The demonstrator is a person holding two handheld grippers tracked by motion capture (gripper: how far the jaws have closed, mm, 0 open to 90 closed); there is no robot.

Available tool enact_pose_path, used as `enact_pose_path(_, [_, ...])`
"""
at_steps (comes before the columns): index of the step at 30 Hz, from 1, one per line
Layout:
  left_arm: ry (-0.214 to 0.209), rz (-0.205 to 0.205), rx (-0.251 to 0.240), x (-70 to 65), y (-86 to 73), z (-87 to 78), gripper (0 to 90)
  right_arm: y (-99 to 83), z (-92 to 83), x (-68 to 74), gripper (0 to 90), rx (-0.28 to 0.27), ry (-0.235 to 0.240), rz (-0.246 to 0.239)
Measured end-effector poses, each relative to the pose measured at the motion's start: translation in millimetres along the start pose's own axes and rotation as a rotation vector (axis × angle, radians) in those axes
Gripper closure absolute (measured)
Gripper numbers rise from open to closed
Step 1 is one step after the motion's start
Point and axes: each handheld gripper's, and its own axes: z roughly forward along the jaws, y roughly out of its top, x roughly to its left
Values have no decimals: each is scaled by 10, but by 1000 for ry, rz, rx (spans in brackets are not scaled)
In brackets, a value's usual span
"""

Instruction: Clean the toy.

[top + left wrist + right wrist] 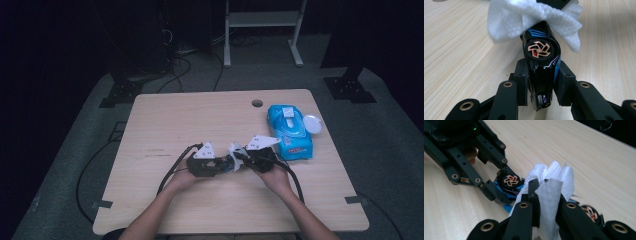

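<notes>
A glossy black and blue toy car [541,72] with copper-spoked wheels lies on its side between the jaws of my left gripper [540,83], which is shut on it. In the high view this gripper [220,165] sits mid-table, facing right. My right gripper [547,195] is shut on a folded white wipe [554,190] and presses it onto the car [510,183] from the other side. The wipe [524,17] drapes over the car's far end. In the high view the right gripper [240,159] meets the left, with the wipe [235,150] between them.
A blue pack of wet wipes [290,131] lies at the table's right, its round white lid [312,123] flipped open. A cable hole [257,103] sits near the far edge. Cables trail from both grippers toward the front of the wooden table [165,120].
</notes>
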Motion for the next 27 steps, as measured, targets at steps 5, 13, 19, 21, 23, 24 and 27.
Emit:
enact_pose_path(5, [0, -2, -4, 8, -4, -3, 673, -43, -64, -173, 833, 18, -68, 12])
enact_pose_path(13, [-1, -5, -9, 15, -4, 4, 672, -233, -314, -523, 834, -10, -123, 154])
enact_pose_path(19, [-4, -1, -3, 26, -7, -9, 672, -130, -181, -378, 836, -10, -81, 114])
enact_pose_path(21, [-7, -3, -5, 30, -9, -8, 672, -95, -136, -331, 836, -20, -37, 120])
enact_pose_path(23, [-8, -5, -7, 33, -12, -9, 672, -66, -74, -247, 836, -28, 14, 109])
enact_pose_path(24, [-7, -3, -7, 34, -12, -11, 672, -54, -35, -195, 835, -27, 44, 94])
enact_pose_path(27, [-19, -8, -11, 47, -23, -28, 673, -29, -6, -147, 836, -11, 35, 42])
